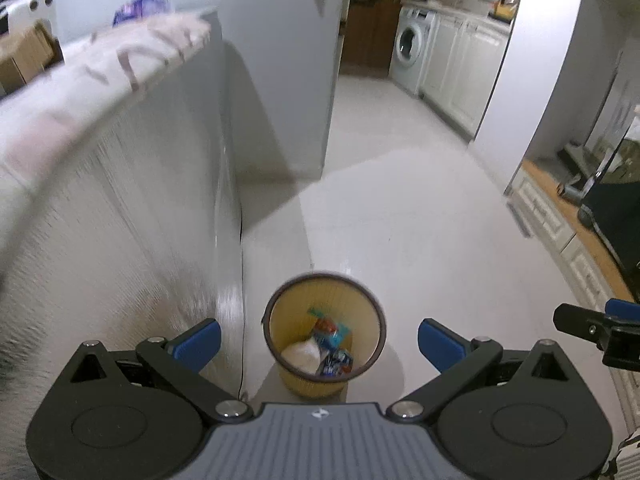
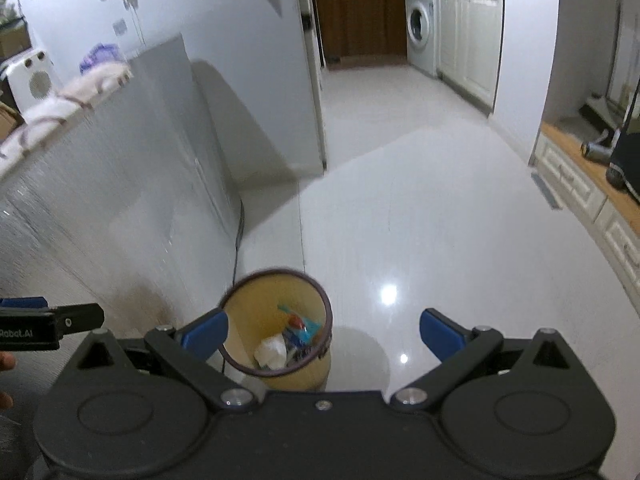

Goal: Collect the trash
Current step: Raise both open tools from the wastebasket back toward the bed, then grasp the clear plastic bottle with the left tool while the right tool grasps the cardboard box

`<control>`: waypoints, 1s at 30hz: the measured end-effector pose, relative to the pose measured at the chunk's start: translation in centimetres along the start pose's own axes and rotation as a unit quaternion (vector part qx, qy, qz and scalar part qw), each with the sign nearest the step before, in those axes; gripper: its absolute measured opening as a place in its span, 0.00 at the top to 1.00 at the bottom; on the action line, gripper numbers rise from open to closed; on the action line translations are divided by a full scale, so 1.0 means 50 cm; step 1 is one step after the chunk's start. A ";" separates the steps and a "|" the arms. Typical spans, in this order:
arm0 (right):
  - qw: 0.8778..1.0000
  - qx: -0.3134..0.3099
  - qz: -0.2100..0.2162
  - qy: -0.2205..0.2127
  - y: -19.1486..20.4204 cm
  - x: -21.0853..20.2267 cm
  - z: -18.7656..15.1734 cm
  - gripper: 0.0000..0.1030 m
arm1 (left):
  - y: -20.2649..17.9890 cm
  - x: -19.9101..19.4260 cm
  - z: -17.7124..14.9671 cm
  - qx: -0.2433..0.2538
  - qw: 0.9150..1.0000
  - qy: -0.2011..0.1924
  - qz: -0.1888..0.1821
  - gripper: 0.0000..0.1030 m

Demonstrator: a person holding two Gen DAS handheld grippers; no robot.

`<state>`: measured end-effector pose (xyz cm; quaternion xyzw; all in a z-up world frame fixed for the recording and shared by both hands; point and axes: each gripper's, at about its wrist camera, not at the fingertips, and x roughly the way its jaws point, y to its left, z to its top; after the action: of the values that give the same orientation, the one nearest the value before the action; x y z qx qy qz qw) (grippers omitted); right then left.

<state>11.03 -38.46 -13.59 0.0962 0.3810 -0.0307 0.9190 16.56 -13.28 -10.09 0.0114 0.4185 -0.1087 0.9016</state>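
On the pale tiled floor (image 1: 400, 208), beside a tall grey appliance (image 1: 152, 200) with a patterned cloth (image 1: 120, 64) draped over its top, stands a yellow waste bin (image 1: 324, 336) with a dark rim. A washing machine (image 1: 412, 48) sits at the far end of the room, under white cabinets.

Left claw (image 1: 319, 339): blue-padded fingers spread wide, nothing between them, touching nothing. Bin sits framed between the pads, below and ahead.

Right claw (image 2: 324, 333): also wide open, empty. Its left pad overlaps the bin rim in the right wrist view; contact cannot be told.

Bin contents: crumpled white paper (image 1: 302, 354) at the bottom, colourful wrappers (image 1: 334, 340) in blue, teal and red just beside it and partly over it. Details of the wrappers are blurred.
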 end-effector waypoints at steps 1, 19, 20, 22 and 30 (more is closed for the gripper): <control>1.000 -0.002 0.001 -0.010 0.002 -0.018 0.004 0.00 | -0.003 -0.018 0.003 0.001 1.000 -0.009 -0.002 0.00; 0.984 -0.049 0.064 -0.158 0.138 -0.251 0.087 0.00 | 0.072 -0.357 0.047 0.011 0.980 -0.197 0.019 0.00; 0.983 -0.051 0.071 -0.164 0.149 -0.257 0.092 0.00 | 0.082 -0.376 0.050 0.013 0.978 -0.205 0.025 0.00; 0.980 -0.054 0.084 -0.174 0.175 -0.267 0.101 0.00 | 0.112 -0.407 0.061 0.018 0.974 -0.221 0.039 0.00; 0.968 -0.074 0.132 -0.202 0.305 -0.270 0.144 0.00 | 0.260 -0.482 0.095 0.023 0.962 -0.252 0.102 0.00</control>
<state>8.46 -25.16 3.24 0.0692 0.1726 0.0999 0.9775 7.72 3.38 10.34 0.0473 0.1721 -0.0255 0.9836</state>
